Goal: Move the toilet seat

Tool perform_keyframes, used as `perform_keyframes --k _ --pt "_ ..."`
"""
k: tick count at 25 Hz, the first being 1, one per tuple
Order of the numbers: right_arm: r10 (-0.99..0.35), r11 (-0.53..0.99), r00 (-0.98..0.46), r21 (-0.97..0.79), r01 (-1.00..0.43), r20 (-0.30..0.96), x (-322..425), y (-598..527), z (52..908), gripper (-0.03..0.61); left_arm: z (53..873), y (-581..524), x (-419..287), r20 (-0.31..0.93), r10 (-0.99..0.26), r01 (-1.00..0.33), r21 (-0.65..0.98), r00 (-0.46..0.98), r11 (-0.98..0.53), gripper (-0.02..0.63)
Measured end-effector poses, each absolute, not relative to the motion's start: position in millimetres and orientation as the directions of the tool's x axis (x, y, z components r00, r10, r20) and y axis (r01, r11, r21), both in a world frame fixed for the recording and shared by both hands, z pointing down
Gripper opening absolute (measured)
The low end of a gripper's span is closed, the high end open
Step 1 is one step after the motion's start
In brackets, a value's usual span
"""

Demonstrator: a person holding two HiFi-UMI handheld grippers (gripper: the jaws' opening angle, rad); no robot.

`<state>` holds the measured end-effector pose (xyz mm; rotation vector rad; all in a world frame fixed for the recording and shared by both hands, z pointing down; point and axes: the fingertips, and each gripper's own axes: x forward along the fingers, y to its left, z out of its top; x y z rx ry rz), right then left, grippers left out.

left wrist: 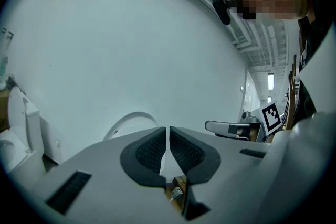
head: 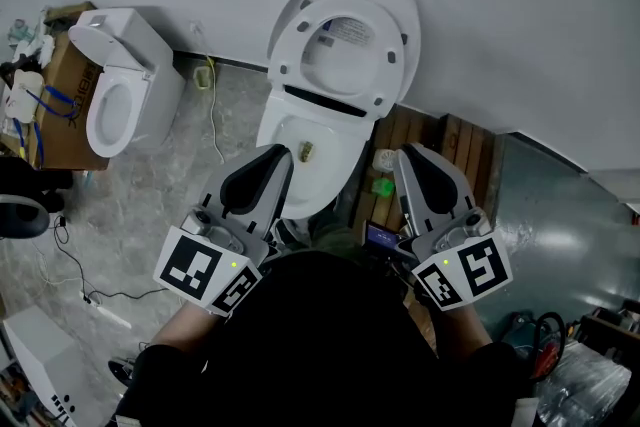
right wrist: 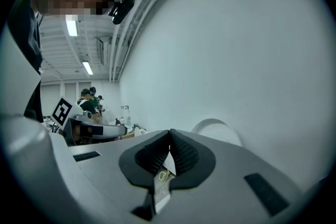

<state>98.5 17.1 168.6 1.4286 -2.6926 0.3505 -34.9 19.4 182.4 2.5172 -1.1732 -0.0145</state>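
The white toilet stands against the wall in the head view. Its ring seat [head: 345,50] is raised, leaning on the upright lid [head: 400,0] behind it, above the open bowl [head: 318,137]. My left gripper [head: 283,155] hovers shut and empty over the bowl's left rim. My right gripper [head: 404,155] is shut and empty just right of the bowl, over the pallet. Neither touches the seat. In the left gripper view the pads [left wrist: 152,149] meet, and the lid's curved top [left wrist: 131,119] shows beyond them. The right gripper view shows shut pads [right wrist: 184,152] and the lid [right wrist: 218,128].
A second white toilet [head: 120,85] stands at the left beside a cardboard box [head: 60,95]. A wooden pallet [head: 445,140] with a green item [head: 384,186] lies right of the bowl, with a metal sheet [head: 560,215] beyond it. Cables [head: 75,270] run over the floor.
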Motion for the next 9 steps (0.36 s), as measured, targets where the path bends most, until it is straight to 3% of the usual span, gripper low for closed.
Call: perform_keyframes --k 9 --pt "-0.821 0.531 -0.553 -0.167 -0.831 0.143 115.9 -5.4 169.0 0.032 186.9 1.6 -28.1 0.136 -0.754 -0.751 0.303 0.643 -0.586 0.034"
